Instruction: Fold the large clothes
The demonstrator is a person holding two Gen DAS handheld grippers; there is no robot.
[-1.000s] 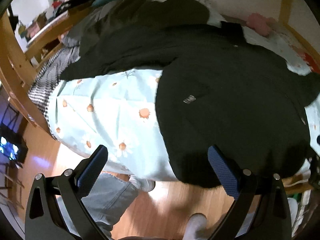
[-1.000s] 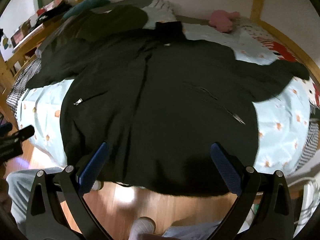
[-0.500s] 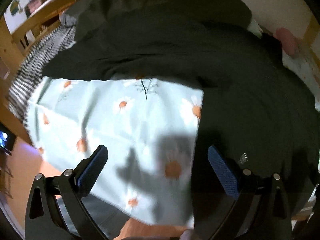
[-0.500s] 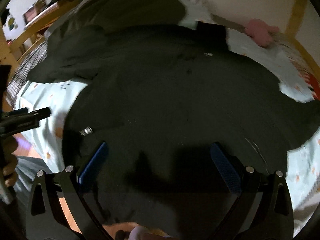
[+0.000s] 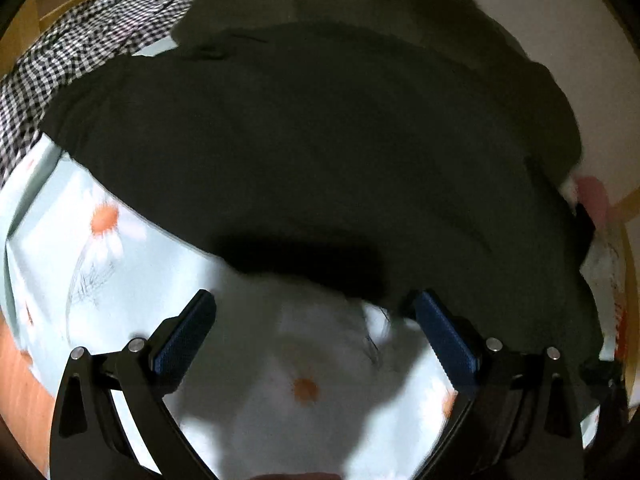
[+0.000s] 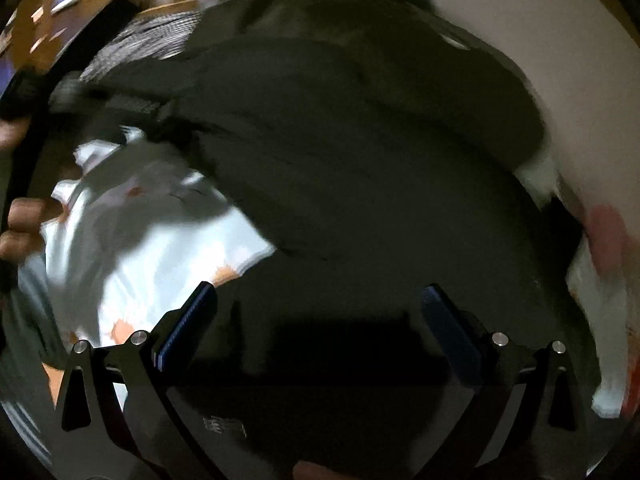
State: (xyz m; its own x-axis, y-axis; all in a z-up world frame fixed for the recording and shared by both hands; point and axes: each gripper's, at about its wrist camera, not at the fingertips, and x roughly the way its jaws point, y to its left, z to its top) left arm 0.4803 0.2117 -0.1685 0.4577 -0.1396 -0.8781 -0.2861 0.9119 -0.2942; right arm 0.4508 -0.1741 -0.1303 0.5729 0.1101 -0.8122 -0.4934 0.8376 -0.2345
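Dark jacket [image 5: 320, 152] cloth lies spread over a bed, on a pale blue sheet printed with daisies [image 5: 120, 280], and it fills most of both wrist views. Nearest the left wrist camera, the left gripper [image 5: 314, 320] has its two blue-padded fingers [image 5: 184, 332] set wide apart with nothing between them; they hang over the bare sheet, and the right-hand pad lies close against the jacket's lower edge, though the blur hides whether it touches. Just beyond the fingertips a deep shadow falls along that edge, where the dark cloth runs slantwise across the sheet from lower right to upper left. In the right wrist view the right gripper [image 6: 316, 312] is likewise spread wide and grips nothing; its fingers [image 6: 448, 320] stand over the body of the jacket [image 6: 360, 160], with dark cloth under and between them, and whether the pads touch the cloth cannot be told. To the left of that gripper a wedge of the daisy sheet [image 6: 140, 240] shows, bordered by what looks like a sleeve running up and to the left. At the far left edge of that view, part of the person's hand [image 6: 20, 224] shows, blurred. Farther off, a black-and-white checked cloth [image 5: 80, 40] lies beyond the jacket at the upper left, beside a wooden bed rail [image 5: 24, 32]. Farthest away, a plain pale wall [image 5: 560, 20] rises behind the bed, and a blurred pink thing [image 6: 608, 236] lies at the right near it.
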